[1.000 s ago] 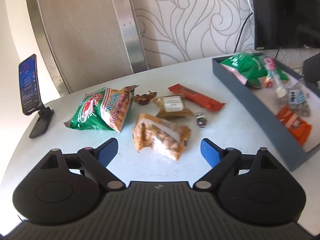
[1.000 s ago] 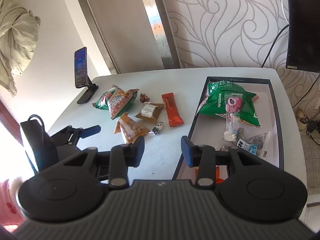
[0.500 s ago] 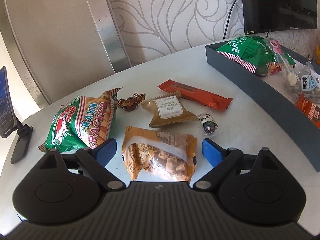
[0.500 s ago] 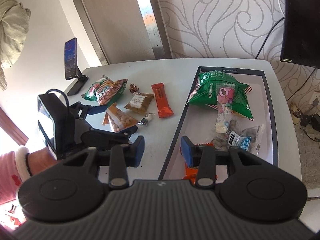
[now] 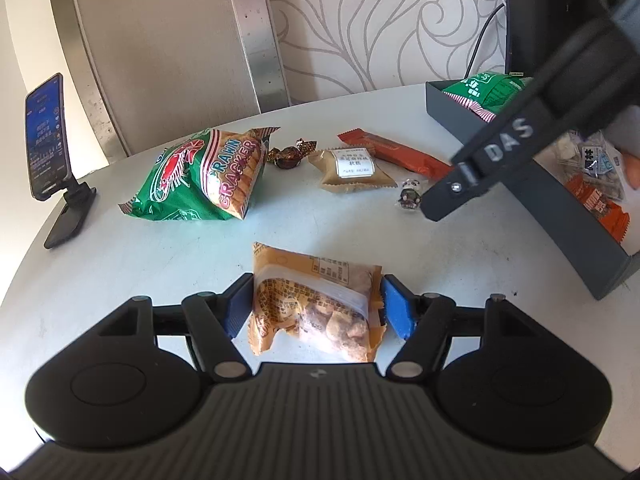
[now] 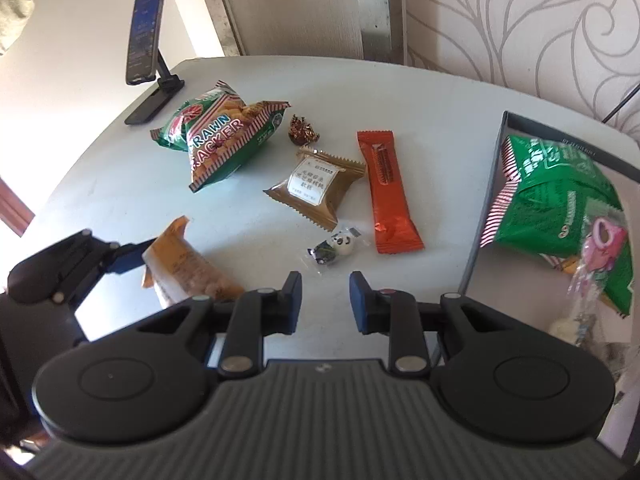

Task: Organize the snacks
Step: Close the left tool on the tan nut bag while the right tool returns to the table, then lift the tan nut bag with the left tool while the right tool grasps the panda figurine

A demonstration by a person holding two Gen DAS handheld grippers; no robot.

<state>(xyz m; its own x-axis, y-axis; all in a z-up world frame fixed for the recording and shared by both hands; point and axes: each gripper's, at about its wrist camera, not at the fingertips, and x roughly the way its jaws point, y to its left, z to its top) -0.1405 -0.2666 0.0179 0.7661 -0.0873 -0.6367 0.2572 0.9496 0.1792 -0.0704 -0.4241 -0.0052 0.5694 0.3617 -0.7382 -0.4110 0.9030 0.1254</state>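
- My left gripper (image 5: 316, 306) has just been closing, and its blue pads now press both sides of the orange snack packet (image 5: 316, 304), which lies on the white table (image 5: 120, 264) near the edge closest to me.
- My right gripper (image 6: 325, 300) has also just been narrowing; its jaws stand a little apart with nothing between them, above bare table just short of the small panda candy (image 6: 334, 249).
- The panda candy lies between the tan biscuit packet (image 6: 316, 186) and the orange-red bar wrapper (image 6: 387, 192), toward the middle of the table.
- A brown foil-wrapped sweet (image 6: 303, 130) sits just beyond the tan packet, beside the green prawn cracker bag (image 6: 218, 138), which lies toward the table's far left part.
- A phone on a black stand (image 6: 146, 36) is upright at the far left corner.
- The dark grey tray (image 6: 486, 184) rests along the table's right edge; inside it are a large green snack bag (image 6: 556, 196), a clear packet with a pink sweet (image 6: 602, 248) lying on that bag, and, seen from the left wrist, an orange packet (image 5: 600, 208) nearer me.
- From the left wrist, one finger of my right gripper crosses in front of the tray, its tip just beside the panda candy.
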